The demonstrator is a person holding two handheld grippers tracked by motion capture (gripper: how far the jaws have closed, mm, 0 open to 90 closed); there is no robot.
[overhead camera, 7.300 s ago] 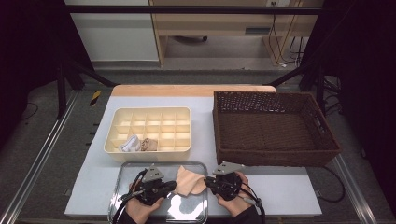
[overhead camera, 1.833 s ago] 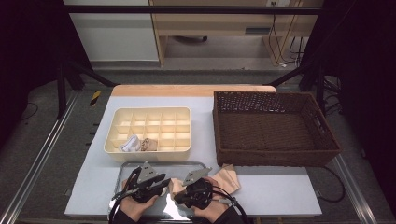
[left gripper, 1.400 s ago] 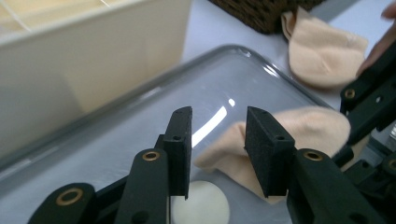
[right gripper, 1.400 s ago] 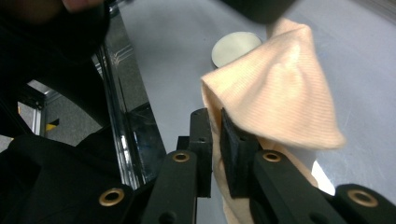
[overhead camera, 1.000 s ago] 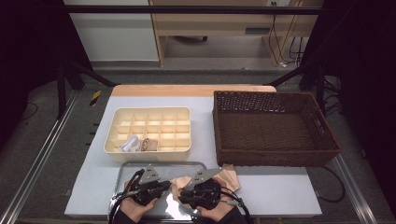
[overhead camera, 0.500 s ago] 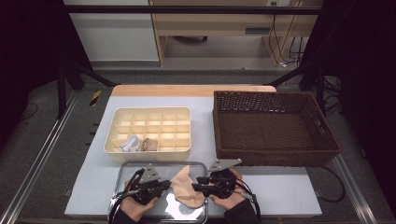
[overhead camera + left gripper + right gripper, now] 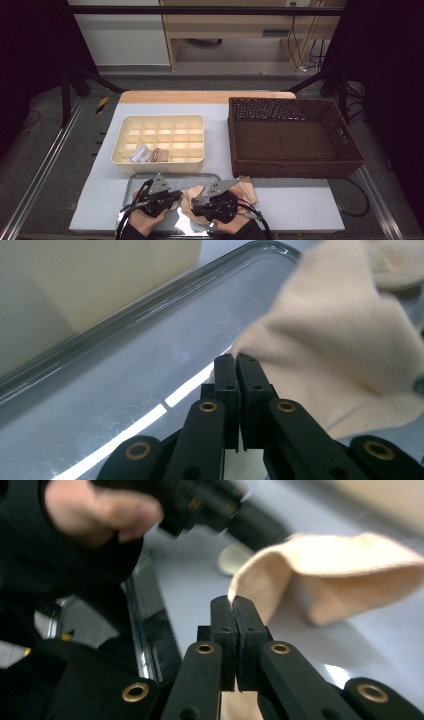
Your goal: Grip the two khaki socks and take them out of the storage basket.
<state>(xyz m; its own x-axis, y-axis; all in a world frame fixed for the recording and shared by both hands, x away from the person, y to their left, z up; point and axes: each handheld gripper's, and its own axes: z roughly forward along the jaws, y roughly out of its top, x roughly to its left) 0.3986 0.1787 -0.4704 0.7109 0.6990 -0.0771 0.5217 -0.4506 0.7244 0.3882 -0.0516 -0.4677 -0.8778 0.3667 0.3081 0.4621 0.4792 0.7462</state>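
A beige cloth [image 7: 191, 195] lies over the right end of a metal tray [image 7: 134, 179] at the table's near edge. My left gripper [image 7: 178, 196] rests over the tray, shut on one edge of the cloth [image 7: 325, 335]. My right gripper [image 7: 196, 209] sits just right of it, pointing left. Its jaws have just been closing and now stand shut on a folded corner of the cloth [image 7: 340, 575]. The right gripper view also has the left gripper [image 7: 215, 505] and a hand [image 7: 100, 510] close ahead.
A cream compartment box [image 7: 160, 140] with two rolled items stands behind the tray. A brown wicker basket [image 7: 292, 137] fills the right half of the table. The tray's raised rim [image 7: 125, 325] runs just ahead of the left jaws.
The right gripper swung out to the right, then came back left toward the left gripper, and the cloth between them bunched up. The left gripper stayed put.
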